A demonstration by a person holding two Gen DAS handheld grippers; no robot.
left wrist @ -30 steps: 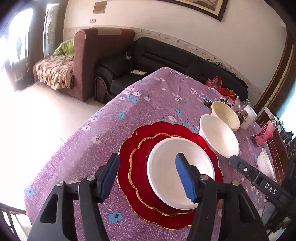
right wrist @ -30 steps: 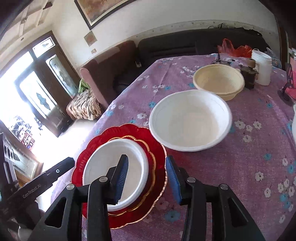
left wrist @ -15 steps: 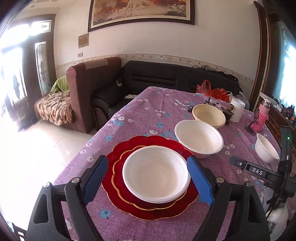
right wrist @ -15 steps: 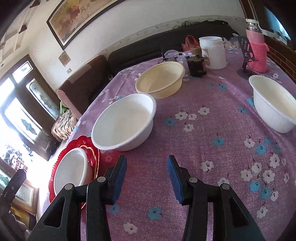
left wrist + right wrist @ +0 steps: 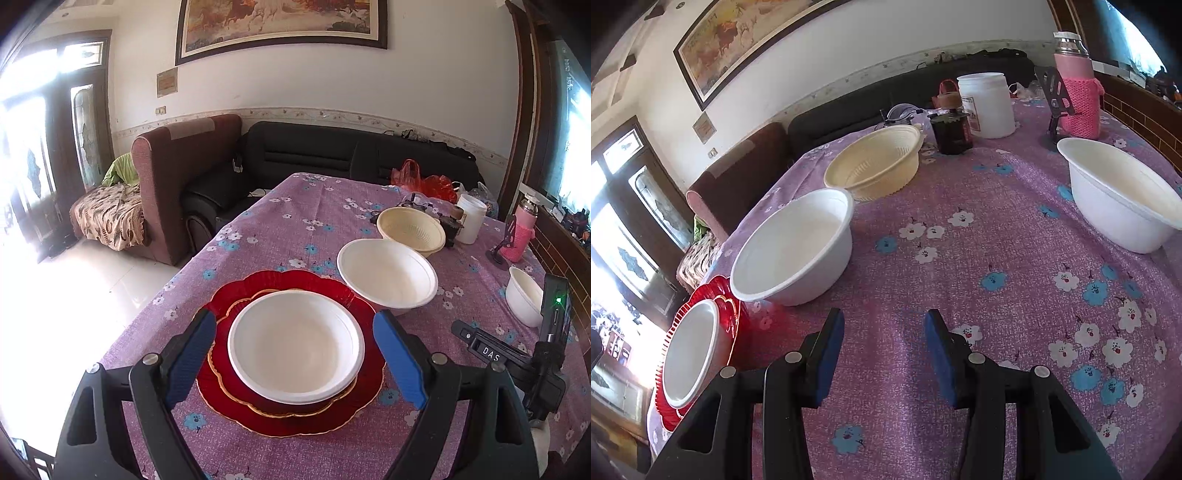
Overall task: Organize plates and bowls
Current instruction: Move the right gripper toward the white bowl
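Note:
A white bowl (image 5: 295,341) sits on two stacked red gold-rimmed plates (image 5: 280,282) on the purple floral table. My left gripper (image 5: 293,356) is wide open and empty, its jaws standing either side of that bowl, above it. A larger white bowl (image 5: 388,273) lies just beyond, then a cream bowl (image 5: 412,229). A small white bowl (image 5: 522,301) stands at the right. My right gripper (image 5: 882,350) is open and empty over bare cloth, between the large white bowl (image 5: 792,247) and the small white bowl (image 5: 1119,199). The cream bowl (image 5: 877,166) and red plates (image 5: 729,314) also show there.
A white jar (image 5: 986,105), a dark jar (image 5: 951,131), a pink flask (image 5: 1078,99) and a phone stand (image 5: 1056,107) stand at the table's far side. The table's left edge (image 5: 159,295) drops to the floor. A sofa (image 5: 332,155) and armchair (image 5: 177,173) lie beyond.
The left gripper pulled back and levelled out, opening wider around the bowl on the plates. The right gripper swung right, away from the plates, to the open cloth between the bowls.

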